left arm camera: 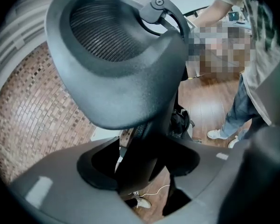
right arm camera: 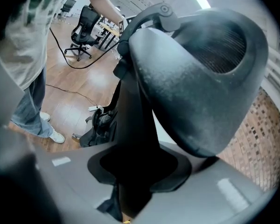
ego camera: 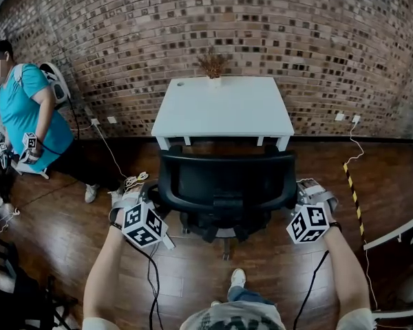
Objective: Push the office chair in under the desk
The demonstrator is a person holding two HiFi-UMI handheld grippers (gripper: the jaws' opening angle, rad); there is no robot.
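Left gripper (ego camera: 150, 201), right gripper (ego camera: 301, 196) clamp chair (ego camera: 226, 184); seat hidden.

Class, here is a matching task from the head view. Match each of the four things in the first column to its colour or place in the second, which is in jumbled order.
Column 1:
1. desk
2. office chair
3. potted plant
4. floor tape

Column 2:
A. black, just in front of the desk
B. yellow and black stripes, on the wooden floor at the right
C. white, against the brick wall
D. at the back edge of the desktop

Pairs: 1-C, 2-A, 3-D, 4-B
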